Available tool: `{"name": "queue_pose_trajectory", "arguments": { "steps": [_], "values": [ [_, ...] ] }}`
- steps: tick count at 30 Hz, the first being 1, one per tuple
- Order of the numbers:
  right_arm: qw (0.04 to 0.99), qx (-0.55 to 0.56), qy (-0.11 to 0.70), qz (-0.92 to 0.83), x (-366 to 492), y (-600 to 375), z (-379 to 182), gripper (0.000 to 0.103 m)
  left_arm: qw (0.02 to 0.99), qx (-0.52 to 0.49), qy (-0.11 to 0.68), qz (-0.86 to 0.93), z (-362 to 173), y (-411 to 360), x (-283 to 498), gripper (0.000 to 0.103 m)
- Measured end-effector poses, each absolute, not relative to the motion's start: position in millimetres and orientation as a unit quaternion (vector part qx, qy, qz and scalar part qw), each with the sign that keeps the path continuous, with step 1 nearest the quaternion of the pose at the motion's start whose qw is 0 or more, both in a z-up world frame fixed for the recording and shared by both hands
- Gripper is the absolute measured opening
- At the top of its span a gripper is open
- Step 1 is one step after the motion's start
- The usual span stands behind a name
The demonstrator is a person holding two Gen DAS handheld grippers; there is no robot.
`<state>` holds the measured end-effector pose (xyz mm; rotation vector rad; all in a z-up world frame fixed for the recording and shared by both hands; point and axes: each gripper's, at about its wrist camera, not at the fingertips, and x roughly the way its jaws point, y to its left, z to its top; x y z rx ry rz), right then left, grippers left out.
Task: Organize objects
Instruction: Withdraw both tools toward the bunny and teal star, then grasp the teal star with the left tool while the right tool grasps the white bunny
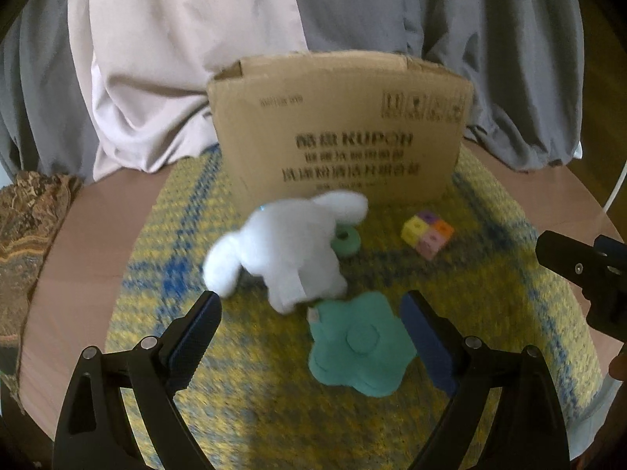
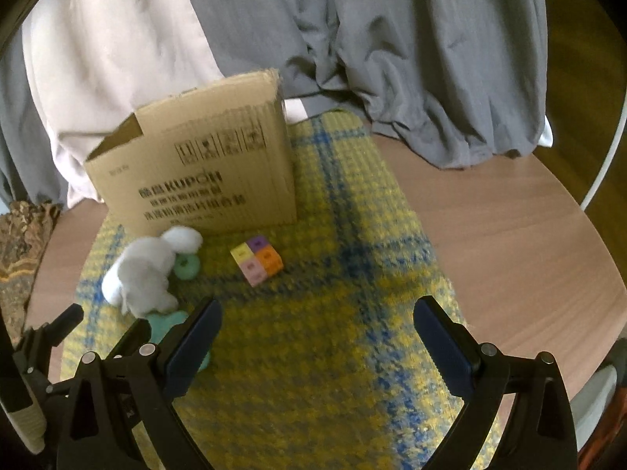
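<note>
A white plush bunny point(image 1: 286, 250) lies on the yellow and blue mat point(image 1: 243, 391), in front of an open cardboard box point(image 1: 337, 129). A teal flower-shaped toy point(image 1: 358, 344) lies just before the bunny. A teal ring point(image 1: 347, 239) sits behind the bunny, partly hidden. A multicoloured cube block point(image 1: 427, 233) lies to the right. My left gripper point(image 1: 309, 313) is open and empty, with the flower toy and bunny between its fingers' line. My right gripper point(image 2: 317, 321) is open and empty above the mat, with the cube block point(image 2: 256, 260) ahead. The bunny point(image 2: 143, 274), ring point(image 2: 187, 267) and box point(image 2: 196, 168) show at its left.
The mat lies on a round wooden table point(image 2: 509, 235). Grey and pale cloth point(image 1: 196, 39) hangs behind the box. A patterned brown cloth point(image 1: 23, 227) sits at the table's left edge. A white curved rim point(image 2: 607, 149) runs at the far right.
</note>
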<state>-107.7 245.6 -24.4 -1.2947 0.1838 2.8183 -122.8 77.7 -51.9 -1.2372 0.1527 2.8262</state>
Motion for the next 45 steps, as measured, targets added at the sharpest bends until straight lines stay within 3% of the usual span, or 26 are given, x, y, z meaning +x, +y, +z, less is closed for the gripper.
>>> {"name": "queue_pose_trajectory", "arguments": {
  "steps": [21,27,45],
  "values": [
    [0.025,-0.448,0.054,0.892,-104.2,264.8,-63.1,0.099,0.041,-0.441,0.047,0.895,-99.5,103.5,-127.8,0.093],
    [0.026,-0.453,0.052,0.889,-104.7,265.2,-69.0,0.099,0.041,-0.450,0.051,0.891,-109.7,109.5,-130.7,0.079],
    [-0.004,-0.452,0.045,0.891,-105.4,238.8,-64.9,0.099,0.020,-0.441,0.039,0.896,-98.7,82.7,-105.7,0.073]
  ]
}}
